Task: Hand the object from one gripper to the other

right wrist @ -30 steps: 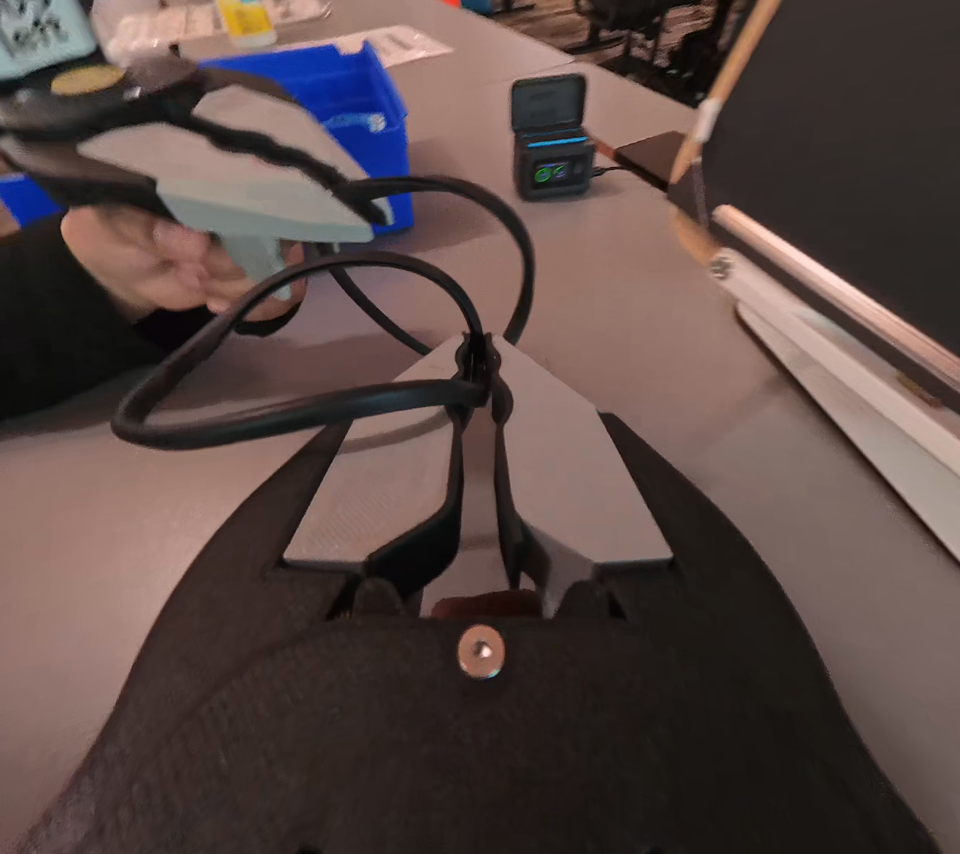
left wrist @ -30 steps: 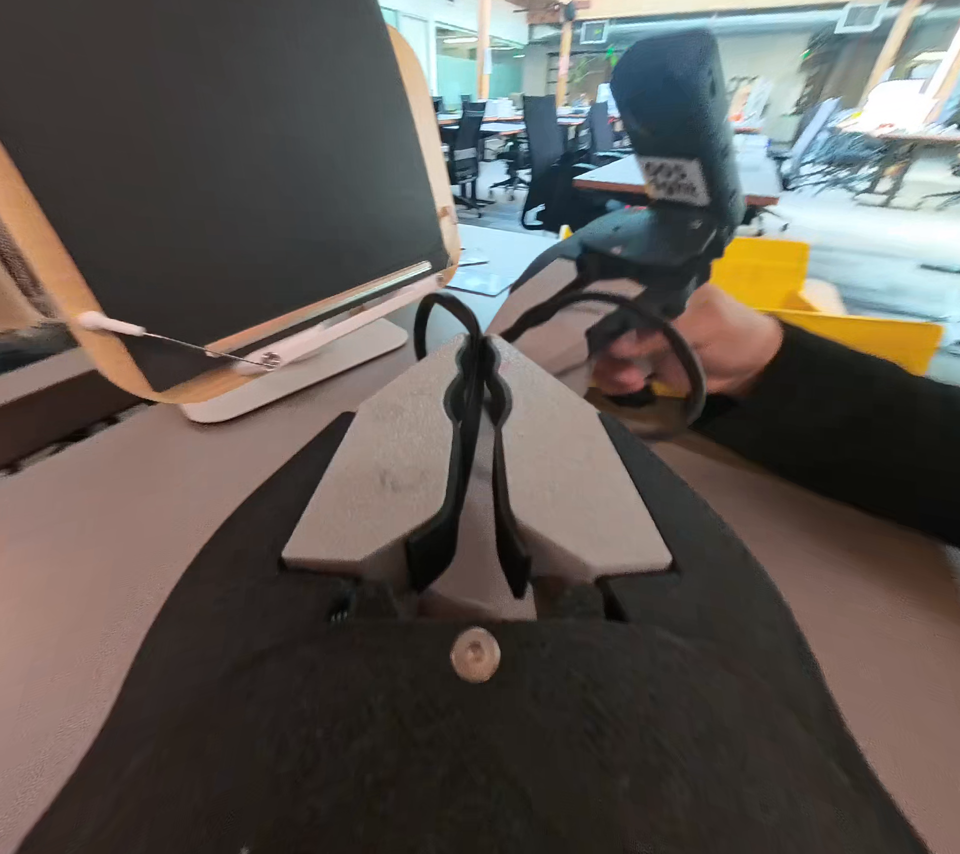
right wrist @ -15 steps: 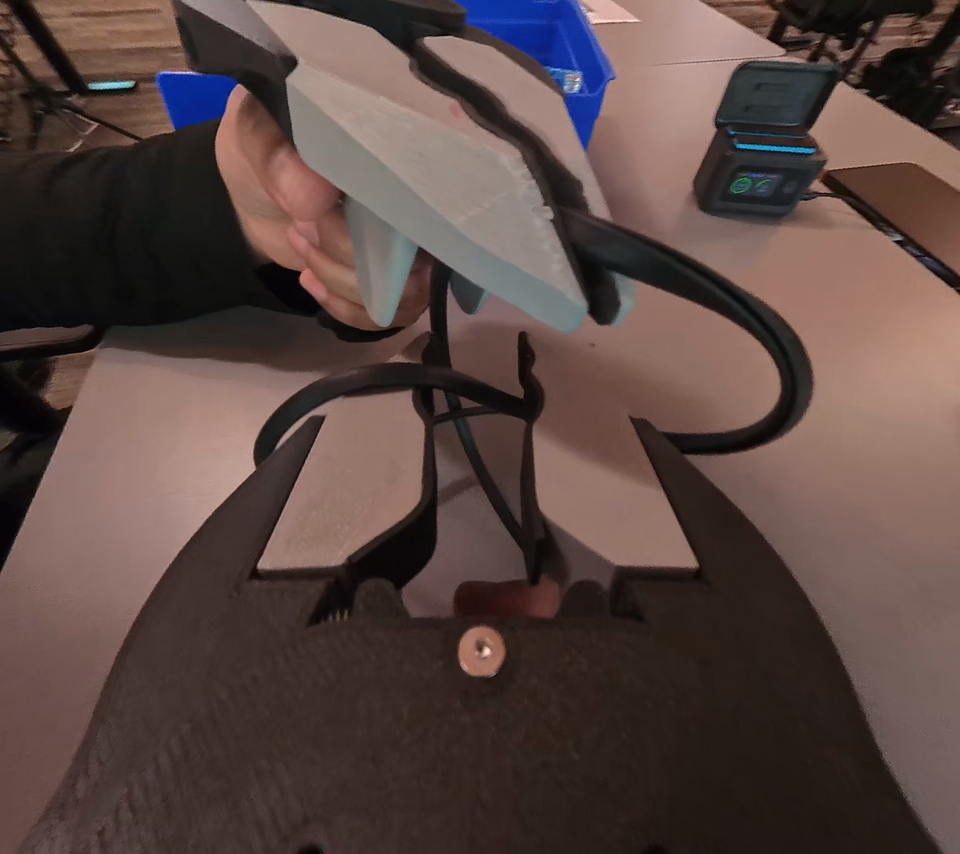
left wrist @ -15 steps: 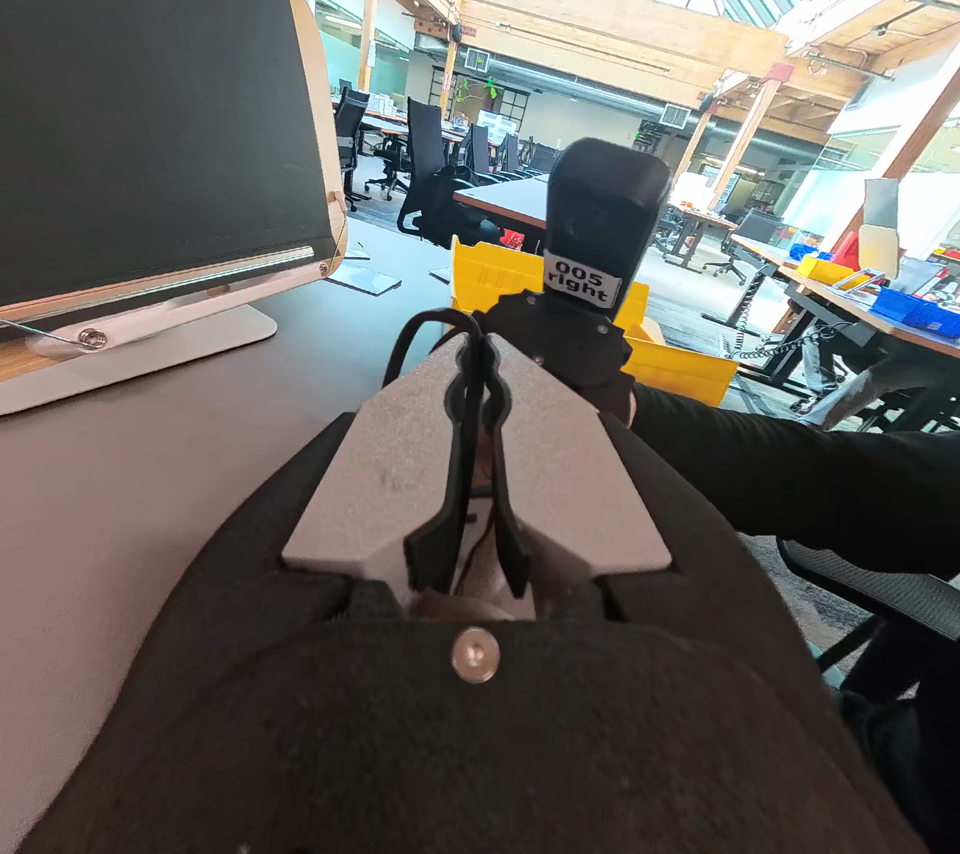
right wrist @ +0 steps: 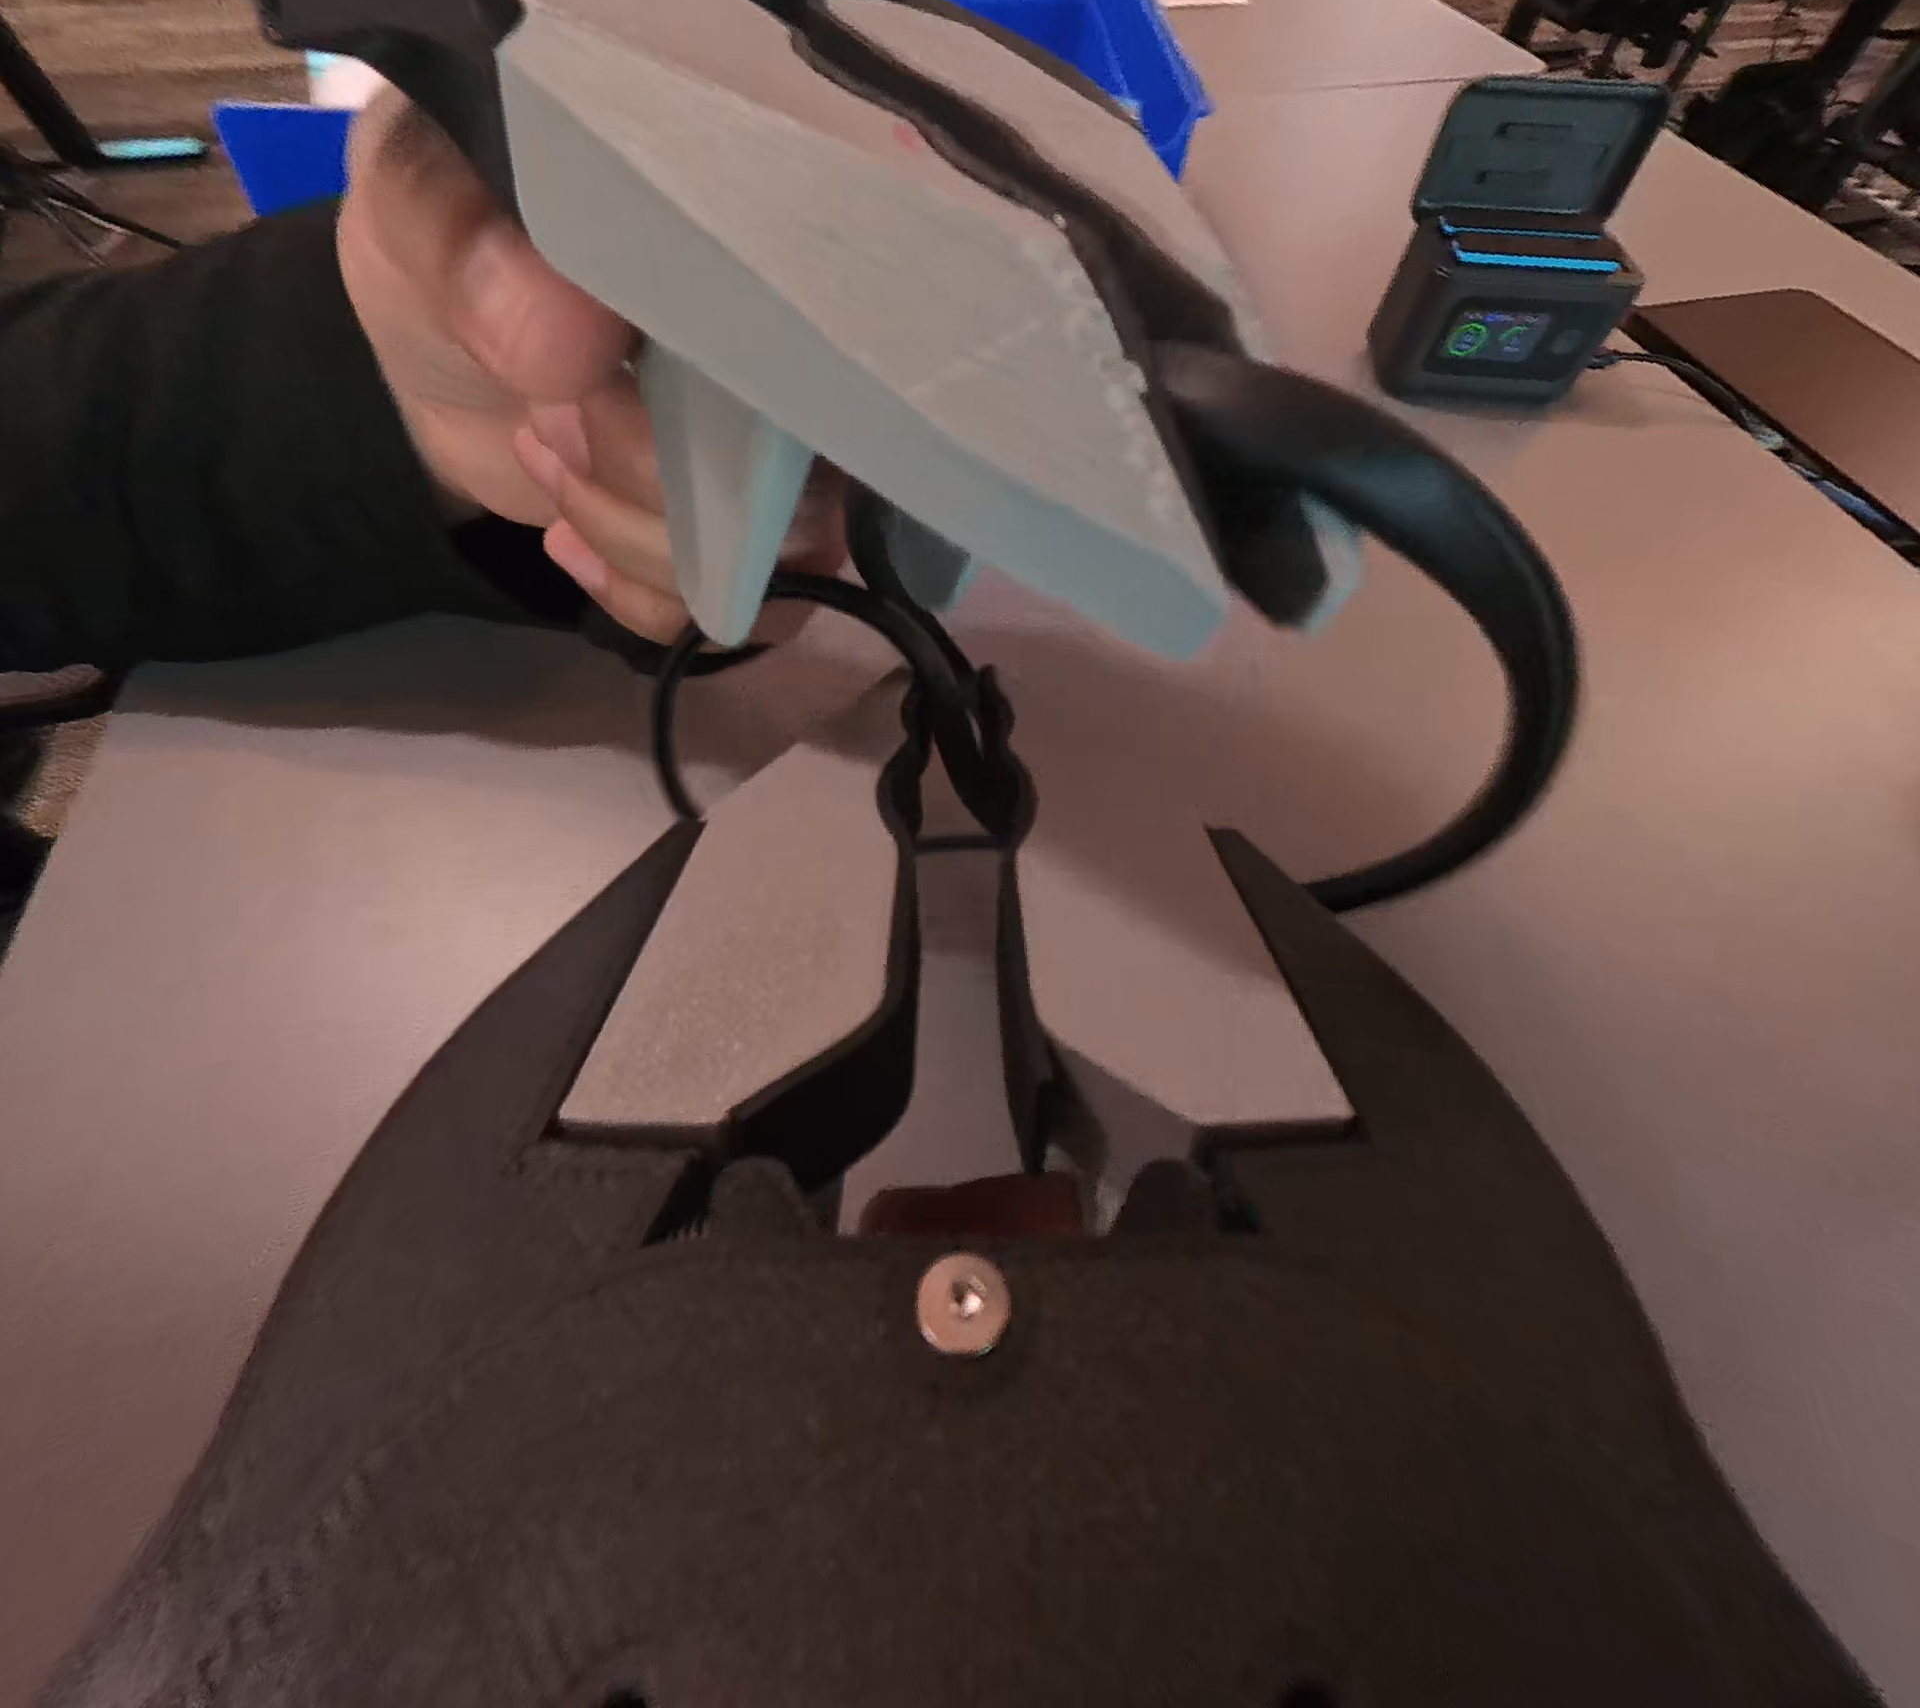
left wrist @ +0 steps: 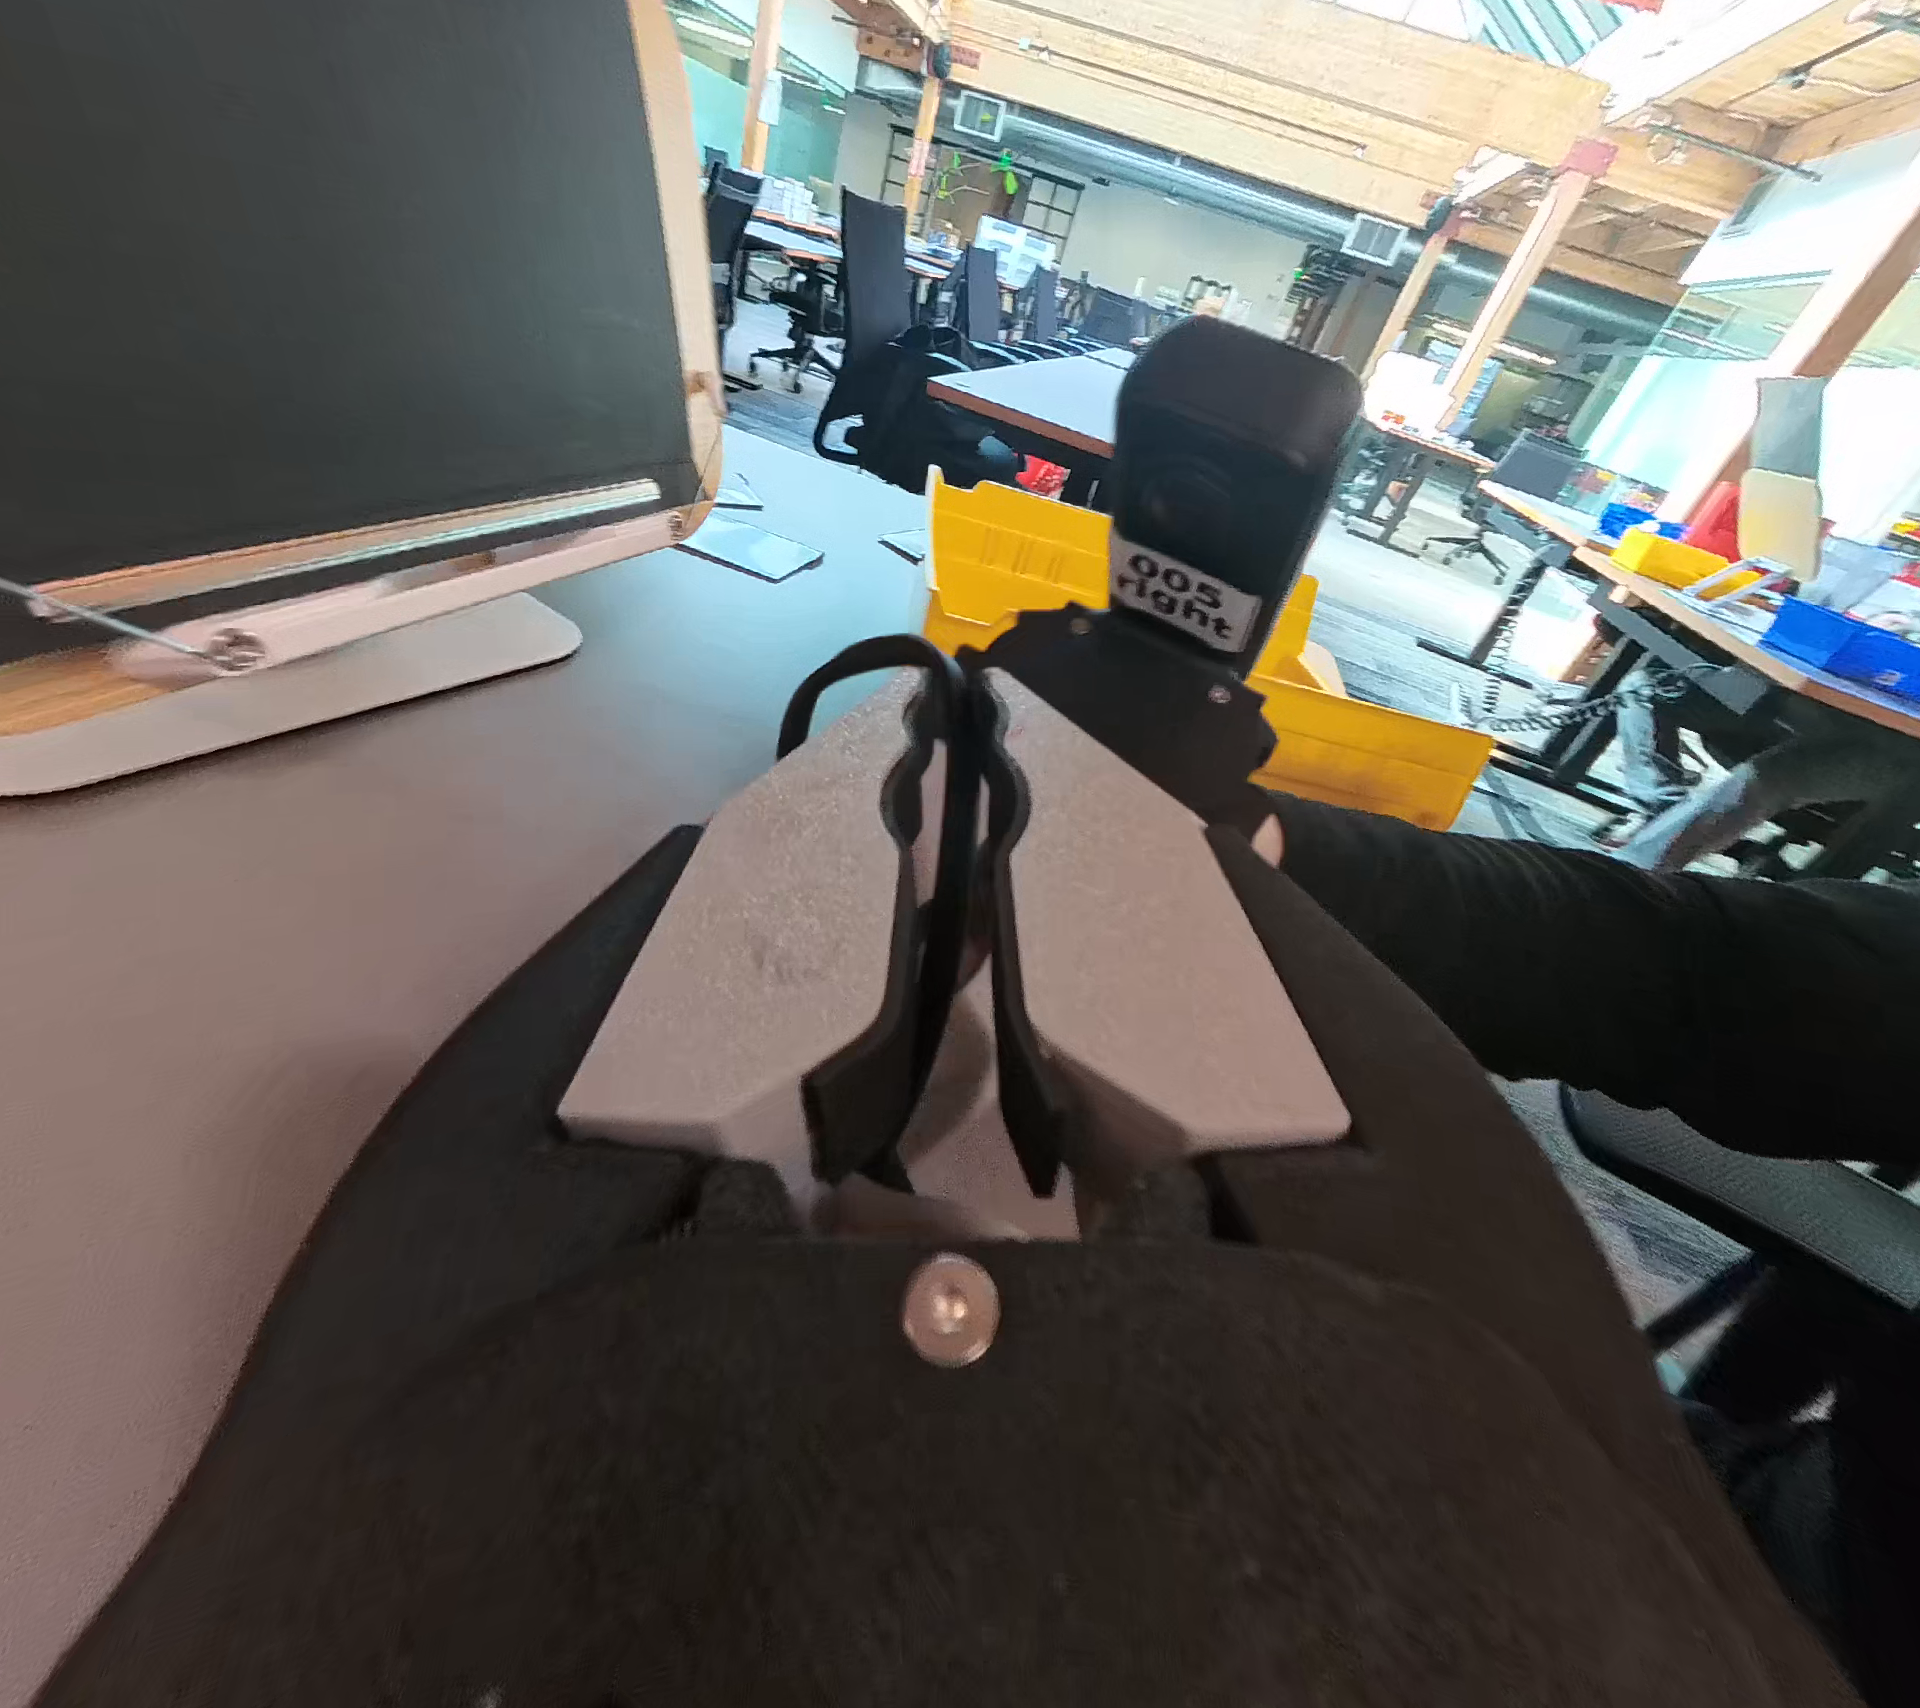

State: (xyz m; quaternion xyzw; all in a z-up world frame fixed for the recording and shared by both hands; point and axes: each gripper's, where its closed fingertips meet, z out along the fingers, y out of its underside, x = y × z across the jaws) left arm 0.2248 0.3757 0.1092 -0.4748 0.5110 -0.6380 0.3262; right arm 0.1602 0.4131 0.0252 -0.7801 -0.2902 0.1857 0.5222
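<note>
The object is a black rubber loop (right wrist: 1527, 619) with a thick arc and a thinner cord part. My left gripper (left wrist: 954, 713) is shut on it at the fingertips; a short arc of the loop (left wrist: 831, 692) sticks out to the left of them. In the right wrist view the left gripper (right wrist: 1257, 515) hangs close above and ahead, held by a hand (right wrist: 499, 370). My right gripper (right wrist: 961, 765) is closed on the thin cord part just below it. Both grippers hold the loop above the grey table (right wrist: 312, 931). The right gripper's camera housing (left wrist: 1226, 453) rises behind the left fingertips.
A dark monitor (left wrist: 312, 204) on a flat stand stands at the left. A yellow bin (left wrist: 1361, 754) sits past the table edge. A blue bin (right wrist: 1091, 27), a black charging case (right wrist: 1507, 287) and a closed laptop (right wrist: 1818, 370) lie on the table beyond. Tip to tip, the grippers are about 10 cm apart.
The right gripper opened half a second ago and has closed again on the thin cord. The left gripper has come in close above it, and its view has swung right, away from the monitor.
</note>
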